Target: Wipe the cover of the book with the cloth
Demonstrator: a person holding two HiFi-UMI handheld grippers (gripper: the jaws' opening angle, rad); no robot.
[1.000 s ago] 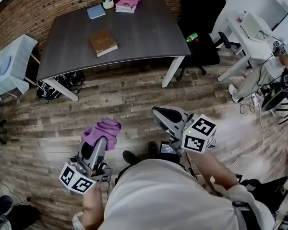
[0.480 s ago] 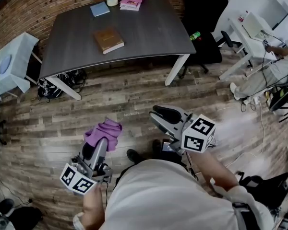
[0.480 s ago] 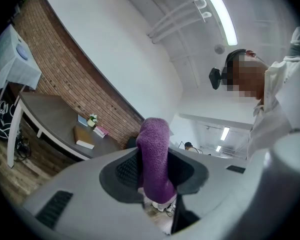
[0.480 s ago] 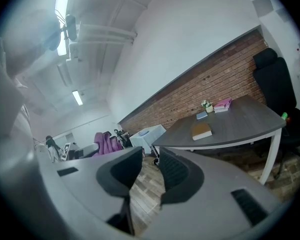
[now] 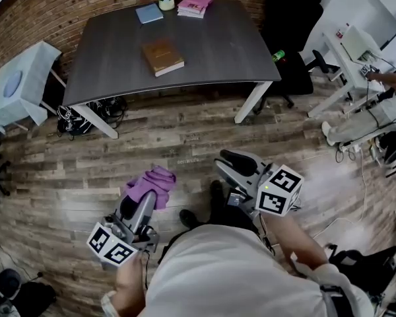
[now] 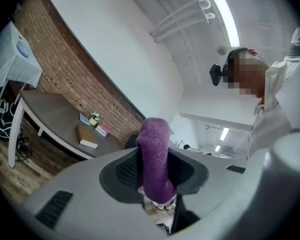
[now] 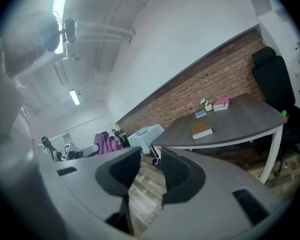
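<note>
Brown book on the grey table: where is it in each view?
Head view: brown book upper centre-left, on the grey table.
Left gripper view: brown book small, left of centre.
Right gripper view: brown book right of centre.
Shared landmark: flower pot at the table's far edge.

Bright, even indoor light comes from ceiling strip lights point(image 6: 221, 11), which flare white in both gripper views (in the right gripper view the glare spreads into a pale haze over the upper left), and the table point(image 5: 211, 58) casts only a soft shadow on the wooden floor point(image 5: 185, 144). All three views are fisheye, bending straight lines and blackening at the corners; the purple cloth point(image 6: 155, 159) close to the left lens is fairly sharp.
</note>
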